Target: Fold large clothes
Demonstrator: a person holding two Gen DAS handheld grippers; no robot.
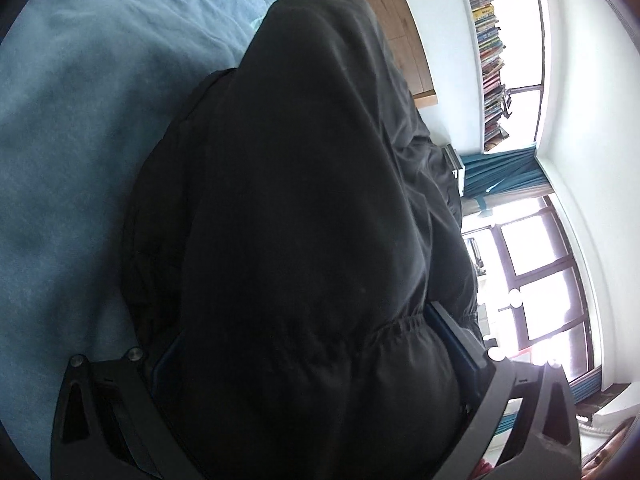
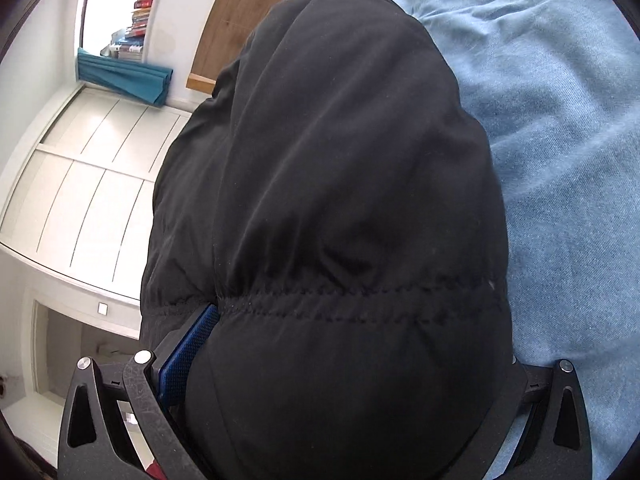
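Note:
A black padded jacket (image 1: 304,208) fills the middle of the left wrist view and hangs over the blue bedspread (image 1: 80,128). Its elastic hem runs across my left gripper (image 1: 304,364), which is shut on the fabric; only one blue pad shows at the right. In the right wrist view the same black jacket (image 2: 340,184) bulges out between the fingers of my right gripper (image 2: 352,360), shut on the stitched hem. A blue pad (image 2: 184,364) presses the cloth from the left. The right finger is mostly hidden by fabric.
The blue bedspread (image 2: 568,152) lies under the jacket. A wooden headboard (image 1: 404,40) stands at the far end. Beyond are a bookshelf (image 1: 490,52), windows (image 1: 544,276), a teal curtain (image 2: 124,76) and white cabinet doors (image 2: 84,184).

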